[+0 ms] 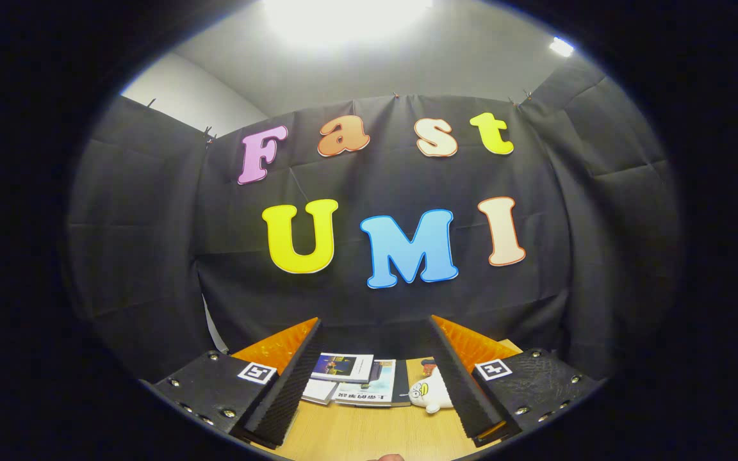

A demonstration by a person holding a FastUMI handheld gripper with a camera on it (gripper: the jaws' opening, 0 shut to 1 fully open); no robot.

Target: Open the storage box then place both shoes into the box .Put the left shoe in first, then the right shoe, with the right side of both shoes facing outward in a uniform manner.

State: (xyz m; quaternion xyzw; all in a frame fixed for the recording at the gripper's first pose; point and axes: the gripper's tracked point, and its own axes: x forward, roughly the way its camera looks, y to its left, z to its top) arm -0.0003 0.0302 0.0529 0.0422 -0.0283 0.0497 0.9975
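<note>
A: How does the gripper [375, 378] stand?

B: Its two fingers are spread wide apart with nothing between them but air. Their inner faces are ribbed pads [292, 378], and each finger carries a small square marker.

A: What lies ahead of it?

B: A wooden table [369, 435] with a pale, fine grain. Beyond the fingers, a few flat glossy books [359, 378] lie in a loose overlapping pile. Just beside them, near the right finger, rests a small soft white plush toy [428, 394], rounded in shape.

A: The storage box, the shoes?

B: I cannot tell where they are. Creased black cloth [151, 256] hangs behind the table.
</note>
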